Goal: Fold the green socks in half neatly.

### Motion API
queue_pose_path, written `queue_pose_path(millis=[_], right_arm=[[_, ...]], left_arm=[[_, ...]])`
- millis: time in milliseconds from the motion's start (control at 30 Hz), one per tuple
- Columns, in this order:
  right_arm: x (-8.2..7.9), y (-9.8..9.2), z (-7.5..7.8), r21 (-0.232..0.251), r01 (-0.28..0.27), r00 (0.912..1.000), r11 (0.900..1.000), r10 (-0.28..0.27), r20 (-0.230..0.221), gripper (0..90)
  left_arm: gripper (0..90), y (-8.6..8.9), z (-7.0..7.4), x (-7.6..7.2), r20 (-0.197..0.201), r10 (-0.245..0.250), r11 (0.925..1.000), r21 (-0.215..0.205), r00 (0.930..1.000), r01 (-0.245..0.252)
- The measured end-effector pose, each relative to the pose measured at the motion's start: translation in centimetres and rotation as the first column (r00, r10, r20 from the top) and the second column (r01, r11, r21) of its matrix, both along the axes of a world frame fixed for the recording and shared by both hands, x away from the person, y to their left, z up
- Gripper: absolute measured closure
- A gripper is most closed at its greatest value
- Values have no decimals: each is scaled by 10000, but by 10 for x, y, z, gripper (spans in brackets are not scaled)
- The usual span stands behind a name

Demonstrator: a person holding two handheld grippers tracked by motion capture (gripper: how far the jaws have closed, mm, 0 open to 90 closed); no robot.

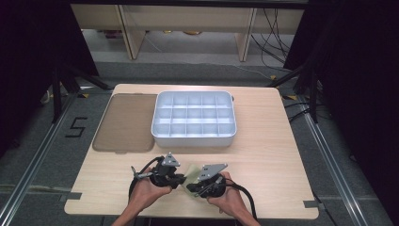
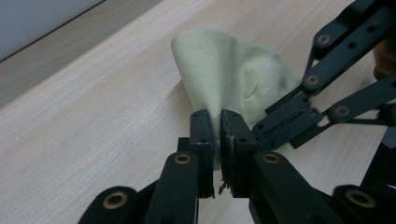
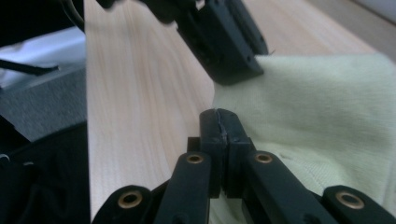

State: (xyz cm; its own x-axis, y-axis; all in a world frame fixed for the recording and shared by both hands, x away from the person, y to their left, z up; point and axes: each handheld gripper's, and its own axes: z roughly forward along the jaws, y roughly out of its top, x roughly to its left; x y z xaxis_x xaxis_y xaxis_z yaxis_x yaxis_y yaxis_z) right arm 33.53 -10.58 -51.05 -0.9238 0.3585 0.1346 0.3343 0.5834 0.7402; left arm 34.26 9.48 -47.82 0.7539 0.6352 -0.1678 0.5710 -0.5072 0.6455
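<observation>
In the left gripper view, the left gripper [image 2: 219,122] has its jaws pressed together on a fold of the pale yellow-green cloth [image 2: 233,74], which rises from the pinch toward the upper middle of the frame. The right gripper [image 2: 280,122] comes in from the right edge, its black linkage lying against the cloth's lower right side.

In the right gripper view, that gripper's jaws meet at frame centre, clamped on the cloth's left edge, with the fabric spreading across the right half. The left gripper's jaws come down from the top middle and touch the cloth's upper edge.

In the high view, both grippers sit at lower centre, each in a hand [image 1: 147,192], with the cloth between them on the wooden table [image 1: 263,160]. Above them, at centre, stands a white compartment tray [image 1: 194,118]; a brown lid [image 1: 126,123] lies just left of it.
</observation>
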Motion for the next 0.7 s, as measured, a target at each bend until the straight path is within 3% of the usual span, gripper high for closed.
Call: queue_pose_path(millis=[33,100,167,233,267,300,333,367,567,600,700], right_arm=[[0,2,-3,-93,29,10000,10000,-29,31,900],[0,4,-6,47,-2,9999,10000,3,-164,900],[0,5,-4,-29,-11,10000,10000,10,-88,900],[2,1,0,176,129,9999,9998,-130,52,900],[3,-1,3,230,230,9997,9995,-232,83,900],[5,-4,6,299,332,9992,9990,-338,210,900],[8,-7,9,290,362,9986,9989,-373,363,900],[11,-11,10,296,563,9970,9980,-577,509,900],[26,-22,6,-257,1345,9899,9906,-1332,494,900],[28,-23,5,-354,1338,9896,9904,-1316,590,900],[30,-28,7,-419,1672,9840,9850,-1641,692,900]], left_arm=[[833,0,0,1,267,-217,9998,57,9994,216],[833,0,0,1,313,-277,9996,102,9991,274],[833,-1,1,0,251,-214,9998,14,9995,214],[833,1,1,1,483,-457,9989,162,9978,449],[832,2,1,5,862,-826,9963,320,9928,802],[832,1,1,3,751,-754,9966,387,9943,726],[832,-1,1,-2,363,-271,9995,185,9990,264],[832,-2,2,-4,311,-220,9994,286,9993,211],[834,-8,5,-8,556,-543,9972,550,9970,512],[834,-10,5,-9,535,-333,9987,408,9980,312],[834,-11,5,-9,528,-451,9977,525,9976,423]])
